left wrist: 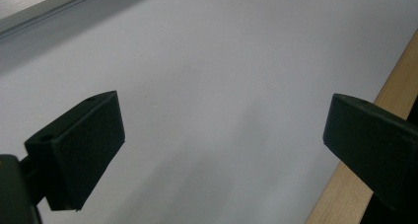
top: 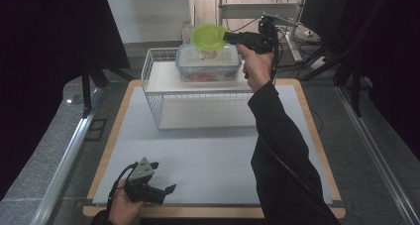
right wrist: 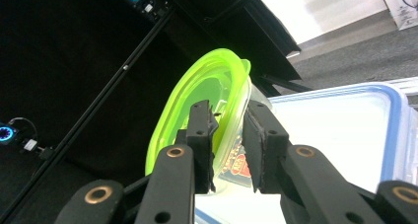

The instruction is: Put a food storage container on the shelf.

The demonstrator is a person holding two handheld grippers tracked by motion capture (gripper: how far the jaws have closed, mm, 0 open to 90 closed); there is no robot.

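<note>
A: The high view is evenly lit from above. The pale grey table (top: 208, 155) is bright, while black curtains at both sides swallow the light.

B: Shadows?

A: A soft one lies on the table in front of the white wire basket (top: 163, 86). In the left gripper view faint grey shadows streak the surface, and the near black fingers (left wrist: 79, 155) are slightly blurred.

B: And the right gripper view?

A: The translucent lime-green plastic lid (right wrist: 197, 110) glows against a dark background; the upper right corner is washed out.

green-lidded tub (right wrist: 207, 100) between claw (right wrist: 229, 150) pads
</note>
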